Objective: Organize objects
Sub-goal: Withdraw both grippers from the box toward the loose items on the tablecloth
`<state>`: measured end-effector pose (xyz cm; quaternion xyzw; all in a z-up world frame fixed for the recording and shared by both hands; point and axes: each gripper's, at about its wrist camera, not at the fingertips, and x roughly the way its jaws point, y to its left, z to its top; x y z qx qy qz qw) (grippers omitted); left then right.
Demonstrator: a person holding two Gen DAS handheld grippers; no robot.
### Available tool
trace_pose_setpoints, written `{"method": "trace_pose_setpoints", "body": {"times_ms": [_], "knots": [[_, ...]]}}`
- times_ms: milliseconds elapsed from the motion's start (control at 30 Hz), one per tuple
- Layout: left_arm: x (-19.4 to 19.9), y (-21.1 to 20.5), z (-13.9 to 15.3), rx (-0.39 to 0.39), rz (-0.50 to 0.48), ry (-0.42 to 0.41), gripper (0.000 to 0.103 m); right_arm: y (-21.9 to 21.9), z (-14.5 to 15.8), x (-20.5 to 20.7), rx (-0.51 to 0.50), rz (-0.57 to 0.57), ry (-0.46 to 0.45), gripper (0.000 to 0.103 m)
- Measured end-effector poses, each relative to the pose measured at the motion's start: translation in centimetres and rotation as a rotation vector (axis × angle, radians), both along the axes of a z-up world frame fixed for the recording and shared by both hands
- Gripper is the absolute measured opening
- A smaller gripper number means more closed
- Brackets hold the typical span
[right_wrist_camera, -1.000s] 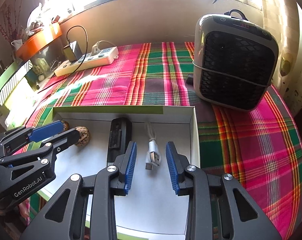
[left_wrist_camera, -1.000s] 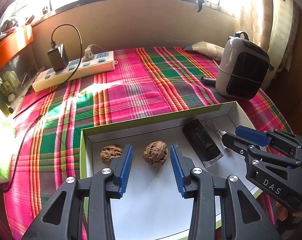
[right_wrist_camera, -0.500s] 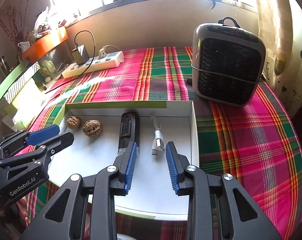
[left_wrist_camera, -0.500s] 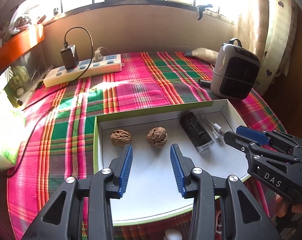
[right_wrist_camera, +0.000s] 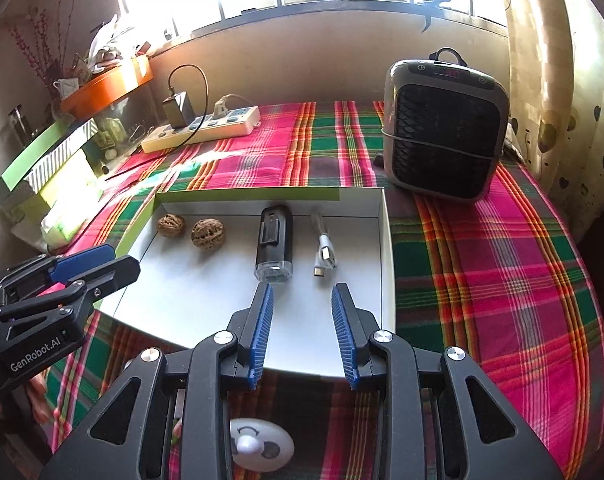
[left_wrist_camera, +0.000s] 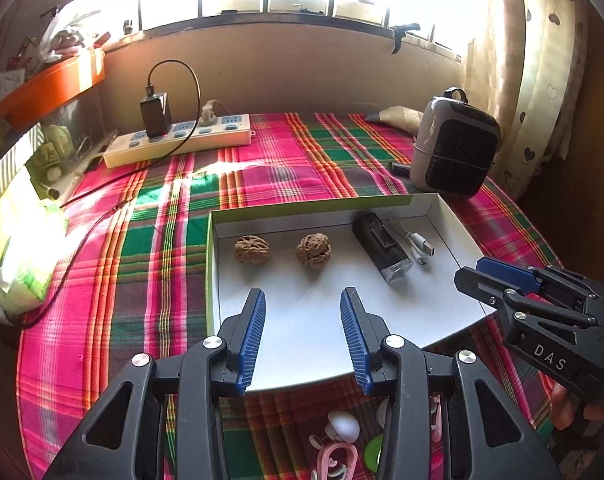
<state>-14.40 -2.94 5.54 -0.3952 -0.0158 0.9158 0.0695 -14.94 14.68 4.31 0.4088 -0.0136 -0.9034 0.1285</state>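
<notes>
Nearest in the left view, the left gripper has its blue jaws apart with nothing between them. It hangs above the near edge of the white box. The right gripper is the same in its own view: jaws apart, a bit closer together, and empty. Each gripper also shows at the side of the other view. Under the grippers, at the near edge of the plaid cloth, lie small pink and white toys. The right view shows only a round white one. Inside the box, along its far edge, four things lie in a row: two walnuts, one near the left corner and the other beside it, then a black gadget, then a white cable near the right corner. So the box looks packed, and most of the job seems done. Maybe the small toys are left to tidy. Behind the right corner stands a heater, and only the right view shows its top buttons. A power strip lies at the far left edge.
</notes>
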Motion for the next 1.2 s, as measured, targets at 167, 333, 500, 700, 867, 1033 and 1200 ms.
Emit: {"method": "trace_pose_setpoints", "body": {"times_ms": [167, 333, 500, 700, 867, 1033, 1200], "knots": [[1.5, -0.8, -0.2, 0.050, 0.001, -0.014, 0.037, 0.2, 0.2, 1.5, -0.011, 0.019, 0.008, 0.037], [3.1, -0.9, -0.5, 0.058, -0.008, -0.015, 0.038, 0.1, 0.2, 2.8, -0.021, 0.038, 0.016, 0.041], [4.7, -1.3, -0.9, 0.063, -0.016, -0.015, 0.038, 0.2, 0.1, 3.9, -0.028, 0.042, 0.015, 0.041], [6.2, -2.0, -1.5, 0.092, -0.030, -0.024, 0.041, 0.4, -0.2, 5.3, -0.044, 0.066, 0.008, 0.048], [7.4, -2.0, -2.1, 0.111, -0.050, -0.034, 0.043, 0.8, -0.7, 6.1, -0.058, 0.065, -0.002, 0.049], [8.3, -1.8, -3.0, 0.100, -0.066, -0.056, 0.043, 1.3, -1.2, 6.9, -0.057, 0.054, -0.015, 0.049], [9.0, -1.6, -3.6, 0.105, -0.094, -0.062, 0.043, 1.7, -1.3, 7.3, -0.060, 0.046, -0.014, 0.049]]}}
